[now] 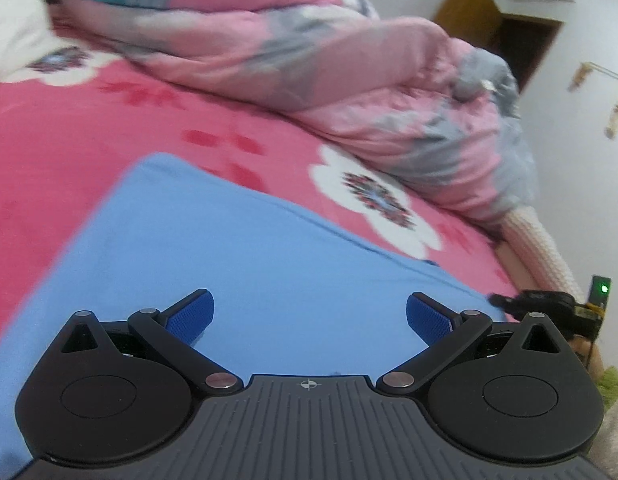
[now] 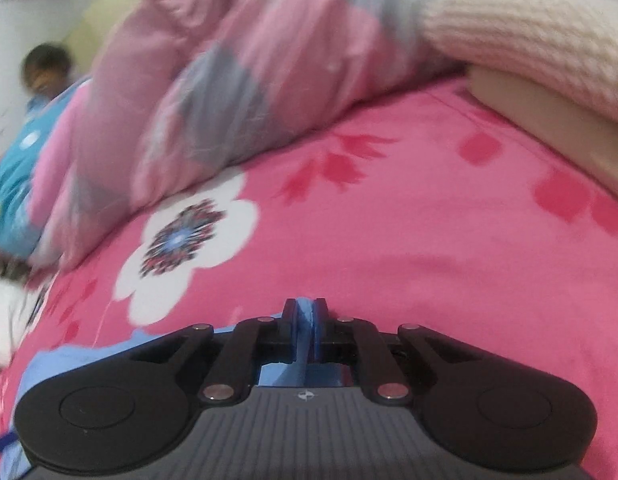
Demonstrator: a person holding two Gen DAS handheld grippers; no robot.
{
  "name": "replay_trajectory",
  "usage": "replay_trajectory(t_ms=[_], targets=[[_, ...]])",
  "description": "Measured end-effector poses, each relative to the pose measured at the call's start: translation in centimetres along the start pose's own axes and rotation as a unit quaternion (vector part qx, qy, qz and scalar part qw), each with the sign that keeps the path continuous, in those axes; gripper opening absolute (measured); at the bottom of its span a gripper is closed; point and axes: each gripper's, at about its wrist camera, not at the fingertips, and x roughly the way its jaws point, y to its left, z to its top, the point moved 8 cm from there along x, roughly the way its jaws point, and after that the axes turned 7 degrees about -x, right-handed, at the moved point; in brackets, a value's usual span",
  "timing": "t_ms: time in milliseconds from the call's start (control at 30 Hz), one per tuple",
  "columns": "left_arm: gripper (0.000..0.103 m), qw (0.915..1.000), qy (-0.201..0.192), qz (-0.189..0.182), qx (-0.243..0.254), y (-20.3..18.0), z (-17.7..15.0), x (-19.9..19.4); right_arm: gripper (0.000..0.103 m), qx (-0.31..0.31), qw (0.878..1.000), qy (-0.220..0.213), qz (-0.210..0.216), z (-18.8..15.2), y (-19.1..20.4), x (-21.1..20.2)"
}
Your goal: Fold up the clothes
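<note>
Blue garment (image 1: 237,264) lies flat on bed sheet (image 1: 69,140), toward bed's near edge. Left gripper (image 1: 310,316) above it, fingers apart, empty. Right gripper (image 2: 307,320) pinched together on garment edge. Risk: thin pinch slips, fold skews; bunched quilt (image 1: 309,80) close by, may catch cloth.

No readable text, brand, label or number in either view. Only a small crosshair mark (image 1: 307,384) printed at the front edge of the left claw's grey ribbed body, and a like mark (image 2: 307,395) on the right claw's body. Flower prints on the bedsheet (image 1: 69,152) carry no lettering.
</note>
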Motion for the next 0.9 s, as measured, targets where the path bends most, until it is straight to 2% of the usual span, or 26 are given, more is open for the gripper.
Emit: replay_trajectory(t_ms=[100, 167, 233, 333, 433, 533, 600, 733, 900], targets=[[0.103, 0.9998, -0.018, 0.005, -0.005, 2.1, 0.7, -1.9, 0.014, 0.017, 0.999, -0.007, -0.04, 0.3, -0.2, -1.3], [0.103, 0.9995, -0.031, 0.008, -0.009, 3.4, 1.2, -3.1, 0.025, 0.012, 0.996, -0.023, -0.082, 0.8, -0.2, -3.2], [0.103, 0.9989, -0.043, 0.011, -0.013, 4.8, 1.7, -4.4, 0.025, 0.029, 0.992, -0.033, -0.115, 0.9, -0.3, -5.4], [0.103, 0.9978, -0.062, 0.015, -0.018, 6.9, 2.4, -6.3, 0.026, 0.021, 0.992, -0.044, -0.118, 0.8, 2.0, -8.1], [0.103, 0.9969, -0.072, 0.014, -0.028, 8.8, 3.0, -7.2, 0.025, -0.028, 0.993, -0.042, -0.104, 0.1, 6.8, -9.3], [0.103, 0.9962, -0.074, 0.0, -0.046, 10.4, 3.0, -7.8, 0.025, -0.063, 0.995, -0.023, -0.079, -1.6, 11.5, -9.1], [0.103, 0.996, -0.075, -0.013, -0.045, 11.0, 2.8, -8.4, 0.025, -0.066, 0.994, -0.013, -0.089, -2.6, 12.3, -8.6], [0.103, 0.9966, -0.077, -0.019, -0.022, 11.7, 2.7, -8.6, 0.025, -0.005, 0.993, 0.0, -0.121, -4.1, 9.2, -8.7], [0.101, 0.997, -0.065, -0.031, -0.029, 12.2, 3.7, -7.2, 0.026, 0.053, 0.985, -0.039, -0.162, -3.9, 4.2, -11.5]])
